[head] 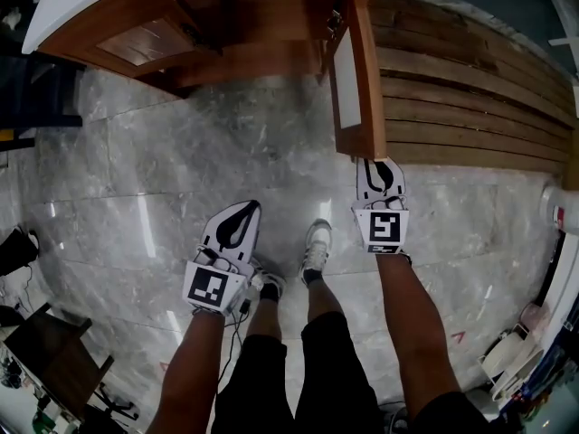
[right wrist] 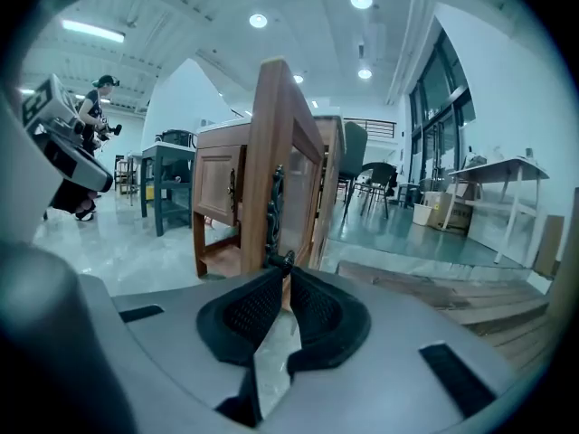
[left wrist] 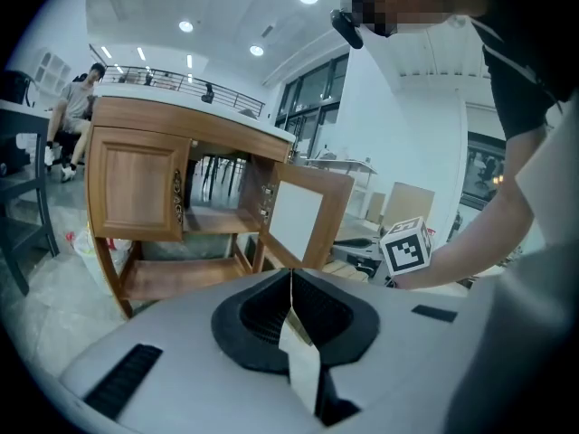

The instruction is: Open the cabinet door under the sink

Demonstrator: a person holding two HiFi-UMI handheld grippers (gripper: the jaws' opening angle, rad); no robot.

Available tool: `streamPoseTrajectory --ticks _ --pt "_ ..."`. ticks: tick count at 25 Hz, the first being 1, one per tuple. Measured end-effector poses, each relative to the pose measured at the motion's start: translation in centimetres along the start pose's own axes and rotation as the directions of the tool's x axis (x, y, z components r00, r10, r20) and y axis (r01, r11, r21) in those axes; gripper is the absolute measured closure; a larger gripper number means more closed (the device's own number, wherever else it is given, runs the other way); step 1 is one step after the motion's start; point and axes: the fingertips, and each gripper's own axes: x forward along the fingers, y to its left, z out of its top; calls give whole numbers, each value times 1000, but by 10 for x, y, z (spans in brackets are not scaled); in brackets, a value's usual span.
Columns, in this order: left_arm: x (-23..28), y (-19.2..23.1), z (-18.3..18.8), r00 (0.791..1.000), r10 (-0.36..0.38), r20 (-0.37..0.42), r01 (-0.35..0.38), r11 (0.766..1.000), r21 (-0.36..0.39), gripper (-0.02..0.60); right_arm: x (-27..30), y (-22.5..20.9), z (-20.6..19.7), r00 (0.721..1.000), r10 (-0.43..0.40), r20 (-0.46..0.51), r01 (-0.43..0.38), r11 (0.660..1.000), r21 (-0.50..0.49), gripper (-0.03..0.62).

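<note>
The wooden sink cabinet (head: 208, 43) stands at the top of the head view under a white countertop (head: 81, 3). Its right door (head: 359, 70) is swung far out towards me, while the left door (left wrist: 136, 193) is closed. My right gripper (head: 380, 164) is at the open door's free edge. In the right gripper view the door (right wrist: 267, 152) shows edge-on, and the lower end of its dark ornate handle (right wrist: 277, 208) sits just past the right gripper's (right wrist: 288, 274) tips. A thin slit shows between the pads, with nothing in it. My left gripper (head: 244, 208) hangs over the floor, shut and empty (left wrist: 291, 274).
Wooden plank decking (head: 470, 89) lies right of the open door. My feet (head: 315, 247) stand on grey marble floor. The cabinet's low shelf (left wrist: 181, 274) is bare. A person (left wrist: 77, 107) sits at the far left, by a dark chair (left wrist: 23, 224).
</note>
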Motion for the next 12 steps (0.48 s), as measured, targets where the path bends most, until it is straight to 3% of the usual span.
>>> streamPoseTrajectory --ticks 4,9,12 --pt "10 -6 1 1000 -2 5 3 1000 -9 558 -4 4 -3 1000 -17 2 17 1000 4 537" --pt "19 -14 4 1000 -11 8 11 1000 -12 558 -20 17 5 998 11 65 -8 999 -48 491" --pt "20 -16 4 1000 -10 12 10 1000 -15 558 -35 18 21 993 -6 117 8 1000 -13 491"
